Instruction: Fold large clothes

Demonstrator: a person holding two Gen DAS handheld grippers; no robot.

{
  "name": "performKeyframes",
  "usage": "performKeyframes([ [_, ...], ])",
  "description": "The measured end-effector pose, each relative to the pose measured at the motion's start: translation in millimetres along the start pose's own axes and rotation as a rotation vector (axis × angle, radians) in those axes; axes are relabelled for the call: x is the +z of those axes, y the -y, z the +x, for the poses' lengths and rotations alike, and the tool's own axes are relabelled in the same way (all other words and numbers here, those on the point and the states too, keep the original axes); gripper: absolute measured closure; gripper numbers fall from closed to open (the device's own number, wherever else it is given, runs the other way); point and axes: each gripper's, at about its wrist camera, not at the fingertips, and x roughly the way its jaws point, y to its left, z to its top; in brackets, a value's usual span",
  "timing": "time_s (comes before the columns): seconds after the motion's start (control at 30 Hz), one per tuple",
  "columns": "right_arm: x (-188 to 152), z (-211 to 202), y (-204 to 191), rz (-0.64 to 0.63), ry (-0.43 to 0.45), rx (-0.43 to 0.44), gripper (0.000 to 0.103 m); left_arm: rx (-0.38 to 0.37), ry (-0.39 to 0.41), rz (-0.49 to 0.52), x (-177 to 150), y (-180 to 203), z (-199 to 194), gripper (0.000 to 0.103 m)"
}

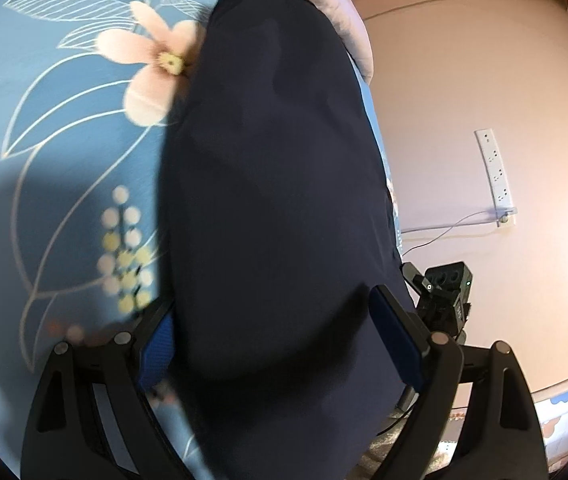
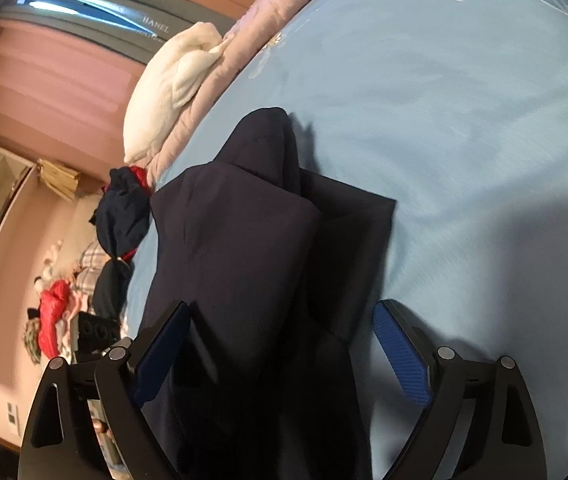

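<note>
A large dark navy garment (image 1: 279, 184) lies partly folded on a light blue bedsheet (image 1: 63, 128) with a flower print. In the left wrist view my left gripper (image 1: 275, 344) is open, its blue-padded fingers (image 1: 398, 340) standing on either side of the cloth, which bulges between them. In the right wrist view the same garment (image 2: 243, 248) lies in layered folds, and my right gripper (image 2: 281, 356) is open with the cloth lying between its fingers (image 2: 402, 354). Whether either gripper pinches the cloth is hidden.
A white pillow (image 2: 171, 88) and a pink quilt (image 2: 243, 40) lie along the bed's edge. Other clothes (image 2: 123, 216) hang off the bed, and a pile (image 2: 55, 312) lies on the floor. A pink wall with a power strip (image 1: 496, 172) stands beside the bed.
</note>
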Motion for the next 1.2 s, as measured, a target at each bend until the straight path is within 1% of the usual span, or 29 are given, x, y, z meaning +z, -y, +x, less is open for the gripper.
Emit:
performKeyframes([
  [0.1, 4.4, 4.1, -0.8, -0.008, -0.010, 0.007, 0.011, 0.001, -0.007, 0.007, 5.9, 5.0, 7.5, 0.004],
  [0.17, 6.1, 6.6, -1.5, -0.025, -0.015, 0.016, 0.011, 0.012, -0.012, 0.023, 7.4, 8.2, 11.5, 0.003],
  [0.23, 6.4, 9.3, -2.2, -0.044, -0.017, 0.020, 0.010, 0.027, -0.018, 0.043, 9.2, 11.1, 15.8, 0.002],
  [0.33, 7.3, 12.9, -4.8, -0.071, -0.018, 0.024, 0.010, 0.029, -0.026, 0.053, 11.1, 12.4, 20.1, 0.001],
  [0.63, 11.7, 19.9, -8.2, -0.106, -0.024, 0.048, 0.010, 0.062, -0.041, 0.091, 16.7, 19.4, 31.2, 0.001],
  [0.73, 12.2, 24.2, -11.9, -0.133, -0.029, 0.041, 0.010, 0.065, -0.039, 0.094, 17.9, 19.3, 32.0, 0.001],
  [0.8, 10.1, 25.8, -15.9, -0.154, -0.026, 0.019, 0.013, 0.075, -0.032, 0.105, 14.9, 20.6, 31.7, 0.001],
  [0.87, 7.4, 25.4, -16.9, -0.162, -0.021, 0.011, 0.025, 0.093, -0.023, 0.123, 12.1, 24.1, 33.2, 0.001],
  [0.9, 6.9, 25.2, -16.0, -0.160, -0.019, 0.009, 0.028, 0.100, -0.021, 0.127, 11.7, 25.1, 34.8, 0.001],
  [0.97, 3.8, 24.1, -17.1, -0.172, -0.010, 0.009, 0.038, 0.125, -0.020, 0.143, 9.5, 28.2, 37.2, 0.001],
  [1.0, 2.6, 23.8, -18.2, -0.178, -0.004, 0.006, 0.040, 0.141, -0.019, 0.154, 8.3, 30.1, 38.3, 0.001],
  [1.07, 0.3, 22.5, -21.0, -0.196, 0.011, -0.010, 0.048, 0.164, -0.016, 0.169, 6.6, 32.5, 39.9, 0.001],
  [1.1, -0.6, 22.2, -23.9, -0.209, 0.020, -0.020, 0.050, 0.177, -0.014, 0.179, 5.4, 34.2, 41.0, 0.001],
  [1.17, -4.2, 21.4, -31.8, -0.248, 0.045, -0.053, 0.058, 0.194, -0.006, 0.191, 3.5, 36.4, 41.7, 0.001],
  [1.2, -4.9, 21.0, -34.6, -0.265, 0.054, -0.067, 0.059, 0.201, 0.001, 0.195, 2.1, 38.0, 42.5, 0.002],
])
